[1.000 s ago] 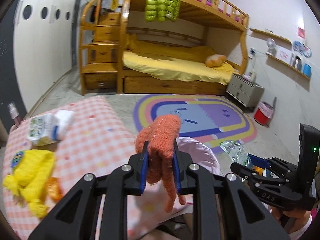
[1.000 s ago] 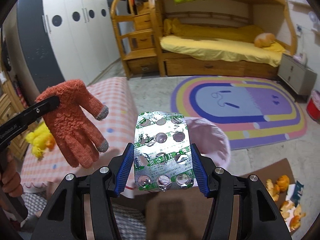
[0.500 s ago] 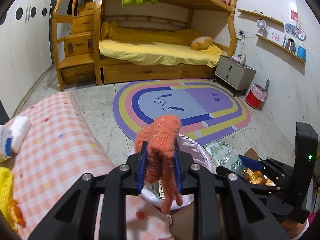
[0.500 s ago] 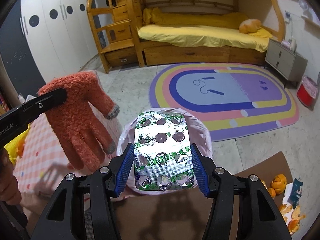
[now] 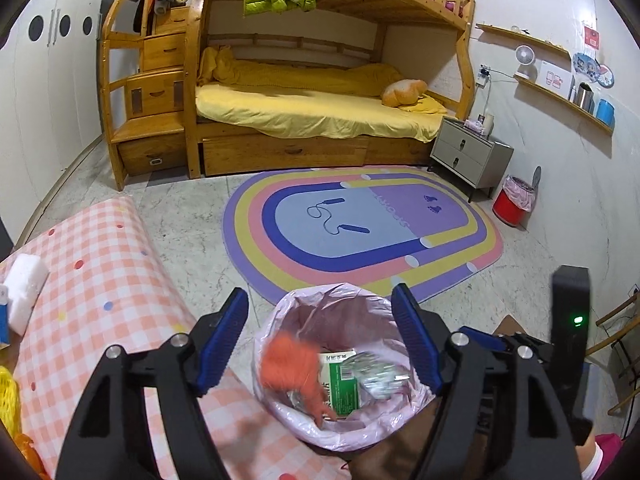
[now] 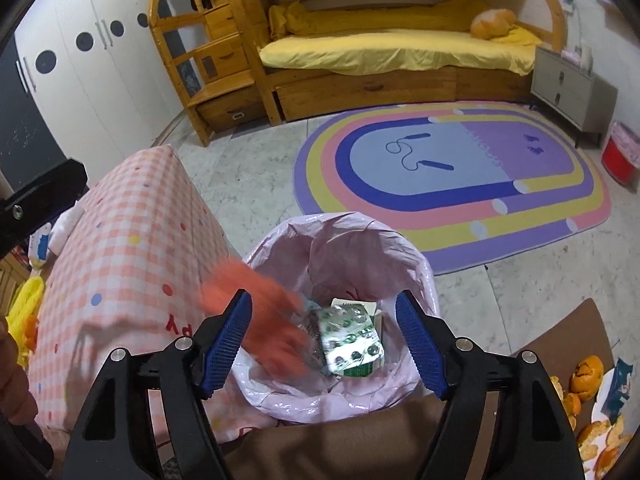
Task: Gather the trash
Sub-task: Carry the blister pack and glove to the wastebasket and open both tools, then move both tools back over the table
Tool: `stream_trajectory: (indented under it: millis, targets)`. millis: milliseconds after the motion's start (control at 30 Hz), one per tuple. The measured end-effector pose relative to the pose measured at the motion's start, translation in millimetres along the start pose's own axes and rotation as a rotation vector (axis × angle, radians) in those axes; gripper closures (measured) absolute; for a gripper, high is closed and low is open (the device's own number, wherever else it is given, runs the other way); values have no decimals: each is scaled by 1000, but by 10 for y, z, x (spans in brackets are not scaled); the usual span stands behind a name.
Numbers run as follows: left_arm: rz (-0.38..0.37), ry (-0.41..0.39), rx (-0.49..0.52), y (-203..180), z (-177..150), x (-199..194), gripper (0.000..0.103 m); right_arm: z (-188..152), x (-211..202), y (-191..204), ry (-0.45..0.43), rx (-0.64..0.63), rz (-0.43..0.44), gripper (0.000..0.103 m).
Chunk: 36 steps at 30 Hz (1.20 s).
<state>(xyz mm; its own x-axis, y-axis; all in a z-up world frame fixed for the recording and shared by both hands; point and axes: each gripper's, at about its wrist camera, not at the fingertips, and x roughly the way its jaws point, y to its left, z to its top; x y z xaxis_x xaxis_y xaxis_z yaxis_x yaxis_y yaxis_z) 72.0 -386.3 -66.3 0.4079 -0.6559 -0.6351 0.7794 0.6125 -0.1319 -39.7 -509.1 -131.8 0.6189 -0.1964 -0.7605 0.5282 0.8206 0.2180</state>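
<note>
Now both jaws, just opening, stand spread above the glove (image 5: 294, 364) and blister pack (image 6: 350, 338).

Orange glove (image 5: 294, 364) in pink-lined bin (image 5: 280, 312); pink checked cloth (image 5: 100, 264); rainbow-striped rug (image 5: 360, 228)

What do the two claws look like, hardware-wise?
Both match: black angular linkage arms with silver pivot bolts and blue ribbed pads on the fingers. Left claw, right claw. From the left view, the right unit's black body carries a lit green LED.
</note>
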Motion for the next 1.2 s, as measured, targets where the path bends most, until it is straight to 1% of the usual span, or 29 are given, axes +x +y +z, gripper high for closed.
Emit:
stream_trajectory:
  millis: [133, 200, 300, 333, 500, 667, 767, 933, 1000, 1067, 1133, 1200]
  targets:
    - [46, -14, -11, 125, -51, -239, 31, -3, -255, 14, -24, 7, 13, 29]
    - [77, -16, -19, 194, -124, -408, 31, -43, -436, 84, -45, -9, 26, 29]
    - [93, -16, -38, 298, -224, -613, 31, -89, -633, 234, -62, -37, 40, 29]
    - [109, -12, -42, 349, -283, -717, 31, -98, -678, 272, -67, -44, 46, 29]
    - [175, -15, -76, 602, -460, -1109, 31, -170, -935, 644, -106, -127, 85, 29]
    - [254, -34, -129, 908, -668, -1546, 31, -228, -1126, 1162, -140, -245, 137, 29]
    - [311, -45, -162, 1112, -807, -1780, 31, -287, -1156, 1488, -138, -314, 173, 31]
    - [415, -58, -231, 1506, -1030, -2117, 31, -374, -1111, 1938, -111, -395, 228, 39]
    - [465, -66, -252, 1668, -1129, -2243, 29, -444, -1071, 2137, -95, -441, 247, 43]
    - [516, -63, -282, 1836, -1242, -2350, 27, -507, -1026, 2323, -82, -482, 270, 46]
    - [533, -52, -317, 1965, -1342, -2427, 26, -554, -968, 2486, -63, -510, 294, 50]
    - [557, -40, -346, 2090, -1443, -2491, 25, -600, -919, 2597, -44, -530, 313, 50]
